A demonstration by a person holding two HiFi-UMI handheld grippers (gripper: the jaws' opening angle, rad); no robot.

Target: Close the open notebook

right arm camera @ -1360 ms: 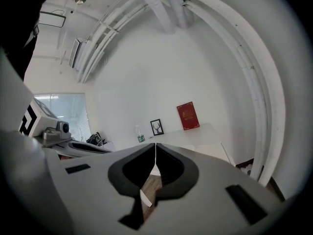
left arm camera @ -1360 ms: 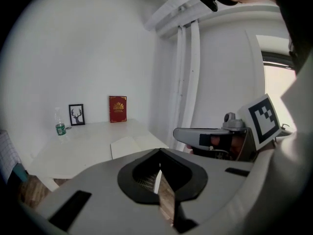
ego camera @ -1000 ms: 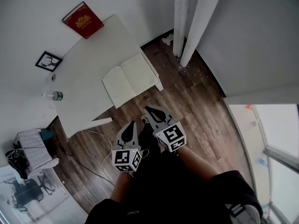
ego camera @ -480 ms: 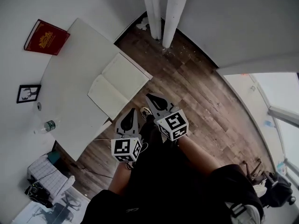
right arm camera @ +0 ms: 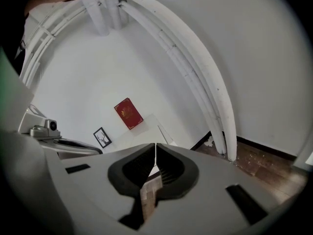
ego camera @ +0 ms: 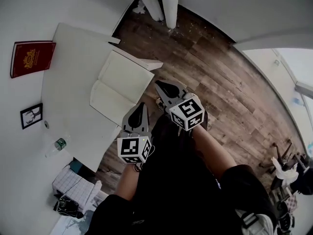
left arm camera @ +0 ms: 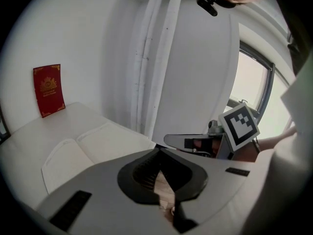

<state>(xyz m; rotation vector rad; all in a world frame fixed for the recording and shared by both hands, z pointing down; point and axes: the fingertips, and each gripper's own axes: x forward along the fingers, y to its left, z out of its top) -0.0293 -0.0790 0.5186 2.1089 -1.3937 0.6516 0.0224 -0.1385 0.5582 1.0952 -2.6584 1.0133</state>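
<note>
The open notebook (ego camera: 122, 84) lies flat on the white table (ego camera: 68, 97), blank cream pages up, near the table's edge by the wooden floor. In the left gripper view the notebook (left arm camera: 93, 148) shows just beyond the jaws. My left gripper (ego camera: 141, 106) is shut and empty, its tip just off the notebook's near corner. My right gripper (ego camera: 163, 86) is also shut and empty, over the floor beside the notebook's right edge. Neither touches the notebook. The left gripper (left arm camera: 159, 150) and the right gripper (right arm camera: 155, 145) each show jaw tips meeting.
A red book (ego camera: 32, 58) leans against the wall at the table's far side. A small framed picture (ego camera: 31, 115) and a water bottle (ego camera: 57, 145) stand at the left. White pipes (ego camera: 161, 1) rise from the wooden floor beyond the table.
Both grippers have come down and closer to the notebook, staying shut. The head view has swung, so the table and notebook now sit further left and nearer.
</note>
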